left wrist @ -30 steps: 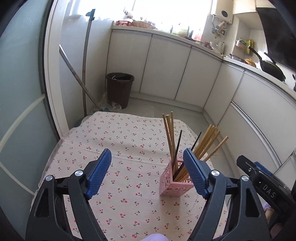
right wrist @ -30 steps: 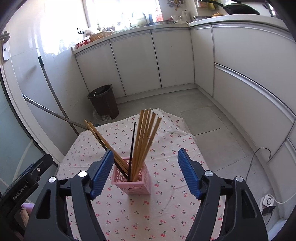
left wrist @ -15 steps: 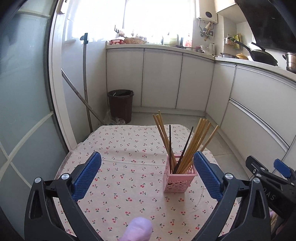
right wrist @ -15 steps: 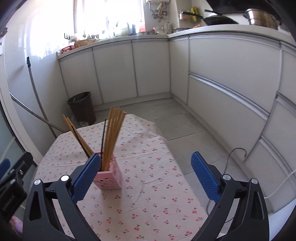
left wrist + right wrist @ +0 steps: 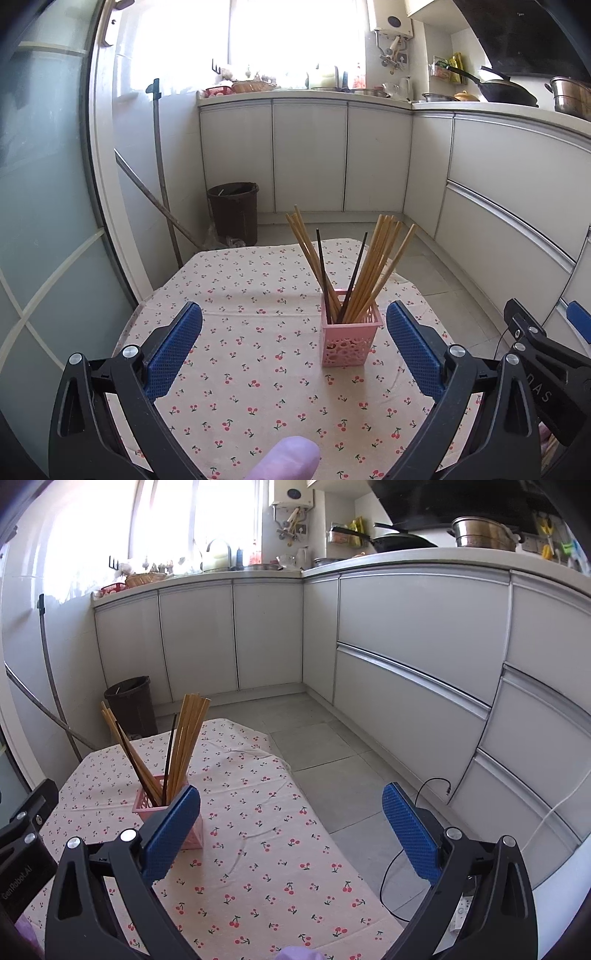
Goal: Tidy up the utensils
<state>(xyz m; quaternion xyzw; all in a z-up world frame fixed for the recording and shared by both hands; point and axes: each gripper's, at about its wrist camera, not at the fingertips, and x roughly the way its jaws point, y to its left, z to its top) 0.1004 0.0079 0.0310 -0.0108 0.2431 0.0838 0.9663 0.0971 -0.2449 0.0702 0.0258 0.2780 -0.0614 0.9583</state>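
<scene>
A pink perforated holder (image 5: pixel 349 341) stands upright on the cherry-print tablecloth (image 5: pixel 240 332). It holds several wooden chopsticks (image 5: pixel 376 266) and two dark ones (image 5: pixel 323 273), fanned outward. My left gripper (image 5: pixel 293 349) is open and empty, held back from the holder, which sits between its fingers in view. My right gripper (image 5: pixel 291 830) is open and empty, right of the holder (image 5: pixel 192 834), whose chopsticks (image 5: pixel 188 738) rise past its left finger. The right gripper's body shows in the left wrist view (image 5: pixel 546 373), and the left gripper's in the right wrist view (image 5: pixel 22 849).
A small table under the cloth (image 5: pixel 266 853) stands in a kitchen. White cabinets (image 5: pixel 424 646) run along the back and right. A dark bin (image 5: pixel 233 212) and a leaning pole (image 5: pixel 162 192) stand at back left. A cable (image 5: pixel 424 812) lies on the floor.
Both grippers have opened wider, pulled back from the holder and tilted up. The right gripper has swung to the right, so the holder now sits at its left finger.
</scene>
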